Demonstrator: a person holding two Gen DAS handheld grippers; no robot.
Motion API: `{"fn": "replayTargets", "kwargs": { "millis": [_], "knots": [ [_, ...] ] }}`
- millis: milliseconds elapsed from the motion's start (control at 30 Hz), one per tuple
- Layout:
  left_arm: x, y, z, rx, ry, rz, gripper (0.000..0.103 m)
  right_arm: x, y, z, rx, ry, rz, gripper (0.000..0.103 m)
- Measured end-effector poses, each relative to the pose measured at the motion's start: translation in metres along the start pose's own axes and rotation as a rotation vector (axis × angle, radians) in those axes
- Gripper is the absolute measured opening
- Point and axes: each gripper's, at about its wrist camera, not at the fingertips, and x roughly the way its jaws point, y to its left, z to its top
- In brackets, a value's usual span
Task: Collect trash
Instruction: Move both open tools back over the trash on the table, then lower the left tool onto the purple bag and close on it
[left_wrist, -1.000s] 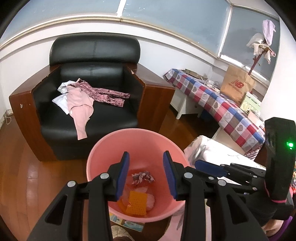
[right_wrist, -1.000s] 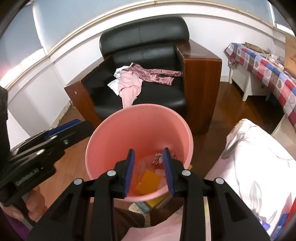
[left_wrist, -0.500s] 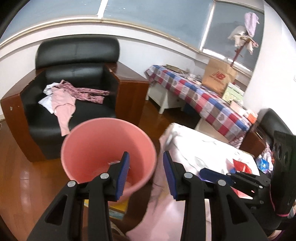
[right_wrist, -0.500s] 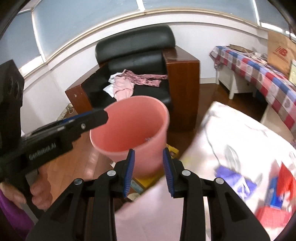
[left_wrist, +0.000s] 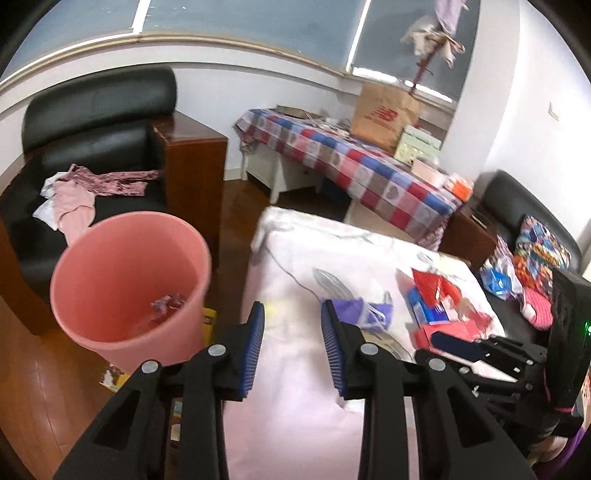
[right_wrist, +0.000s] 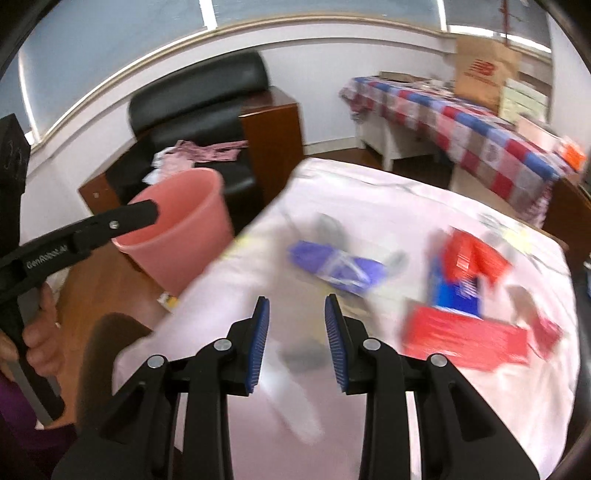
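Both hand-held grippers hovering empty over trash on the white-clothed tabletop.
The left hand-held gripper is closing on nothing, the right hand-held gripper staying part-spread; the crumpled purple plastic wrapper, mid-tabletop, is looking light, soft and crinkly, best pinched across its bunched middle.

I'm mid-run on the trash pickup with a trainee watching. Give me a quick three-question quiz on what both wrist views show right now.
1. True or false: the pink bin stands on the white-covered table.
2. Which wrapper lies closest ahead of the right gripper? A) the purple wrapper B) the red packaging C) a green bottle
3. Fill in: between the fingers of the left gripper there is ____.

Key
1. False: it stands on the wooden floor beside the table.
2. A
3. Nothing; its jaws are closing on empty air.
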Motion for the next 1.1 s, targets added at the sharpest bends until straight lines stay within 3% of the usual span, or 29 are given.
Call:
{"fn": "replayTargets", "kwargs": {
  "millis": [267,400,500,633,867,1000,1100],
  "knots": [
    [0.04,-0.029,-0.015,-0.01,0.107,-0.043,0.021,-0.022,-0.073,-0.035,0.126,-0.012,-0.099,0.032],
    [0.056,-0.041,-0.015,-0.016,0.143,-0.066,0.021,-0.032,-0.102,-0.046,0.188,-0.029,-0.117,0.032],
    [0.068,-0.051,-0.012,-0.012,0.161,-0.064,0.023,-0.035,-0.119,-0.052,0.223,-0.036,-0.125,0.032],
    [0.087,-0.068,-0.013,0.009,0.195,-0.075,0.035,-0.036,-0.13,-0.058,0.254,-0.037,-0.12,0.032],
    [0.115,-0.095,-0.012,0.121,0.195,-0.035,0.035,-0.033,-0.147,-0.063,0.287,-0.029,-0.108,0.032],
    [0.134,-0.087,0.0,0.103,0.216,-0.029,0.036,-0.034,-0.157,-0.064,0.308,-0.036,-0.104,0.032],
    [0.145,-0.087,0.006,0.148,0.221,-0.031,0.036,-0.032,-0.162,-0.065,0.319,-0.033,-0.102,0.032]
  ]
}}
